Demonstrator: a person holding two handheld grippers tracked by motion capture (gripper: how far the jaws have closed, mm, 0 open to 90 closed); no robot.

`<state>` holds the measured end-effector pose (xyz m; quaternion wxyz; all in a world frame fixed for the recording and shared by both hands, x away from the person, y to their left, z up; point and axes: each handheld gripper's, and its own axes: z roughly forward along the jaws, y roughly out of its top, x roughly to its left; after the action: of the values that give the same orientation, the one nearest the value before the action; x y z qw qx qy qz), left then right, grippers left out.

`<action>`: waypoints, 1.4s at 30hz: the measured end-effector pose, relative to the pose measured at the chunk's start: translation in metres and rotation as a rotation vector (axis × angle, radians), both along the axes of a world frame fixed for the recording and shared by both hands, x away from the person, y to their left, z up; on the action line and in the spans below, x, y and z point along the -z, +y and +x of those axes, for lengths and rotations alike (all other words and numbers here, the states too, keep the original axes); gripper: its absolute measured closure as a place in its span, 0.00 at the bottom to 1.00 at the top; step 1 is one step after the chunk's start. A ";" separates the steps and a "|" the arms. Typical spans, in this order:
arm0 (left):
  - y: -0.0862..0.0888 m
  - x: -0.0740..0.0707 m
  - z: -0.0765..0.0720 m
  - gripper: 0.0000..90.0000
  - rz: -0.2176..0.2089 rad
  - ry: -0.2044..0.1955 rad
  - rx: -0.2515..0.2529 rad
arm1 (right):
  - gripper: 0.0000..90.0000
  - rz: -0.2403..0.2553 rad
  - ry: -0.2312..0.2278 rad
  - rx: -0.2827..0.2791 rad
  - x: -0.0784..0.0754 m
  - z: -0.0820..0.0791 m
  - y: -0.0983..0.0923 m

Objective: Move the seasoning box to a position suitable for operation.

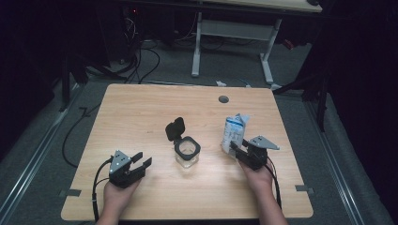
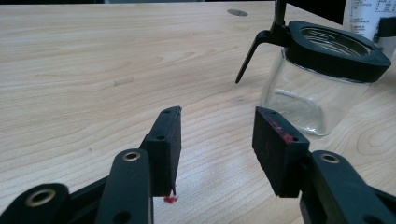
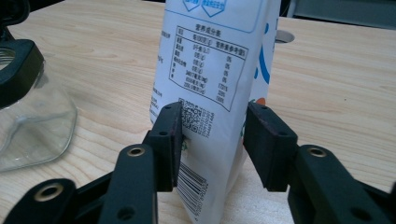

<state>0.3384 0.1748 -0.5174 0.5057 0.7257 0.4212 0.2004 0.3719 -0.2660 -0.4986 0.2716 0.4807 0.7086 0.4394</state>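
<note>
Nearest the person, two hands come in over the front edge of a light wooden bench [image 1: 141, 108], each holding one black two-jaw gripper. The left gripper [image 1: 141, 164] sits at the front left with its jaws standing well apart and nothing between them, the pads [image 2: 169, 144] over bare wood. The right gripper [image 1: 237, 151] sits at the front right; its jaws stand either side of the lower part of a white and blue milk carton [image 1: 233, 132], close against its two faces, though whether the pads [image 3: 170, 140] actually press on it cannot be told. The carton stands upright near the bench's right side. Between the two grippers stands one clear glass jar with a black collar [image 1: 187, 151], its black hinged lid [image 1: 175, 127] tipped up and open. Farther back, a round grey cable hole [image 1: 223, 99] lies in the benchtop. Beyond the bench, grey carpet floor [image 1: 173, 63] carries loose black cables [image 1: 141, 58] and one white-framed desk [image 1: 233, 33] in a dark room.
</note>
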 end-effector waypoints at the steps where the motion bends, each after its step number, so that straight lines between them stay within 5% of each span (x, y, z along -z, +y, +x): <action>1: 0.000 0.000 0.000 0.58 -0.001 0.001 -0.001 | 0.65 -0.002 -0.002 0.003 0.000 0.000 0.000; 19: 0.000 0.002 0.000 0.57 0.006 0.002 -0.005 | 0.93 -0.023 -0.031 -0.024 -0.001 -0.003 -0.002; 42: 0.000 0.003 0.001 0.56 -0.001 0.005 0.003 | 0.98 -0.013 -0.064 -0.081 0.003 -0.008 -0.002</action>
<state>0.3389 0.1748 -0.5203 0.5052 0.7266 0.4216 0.1977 0.3635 -0.2684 -0.5015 0.2791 0.4356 0.7214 0.4604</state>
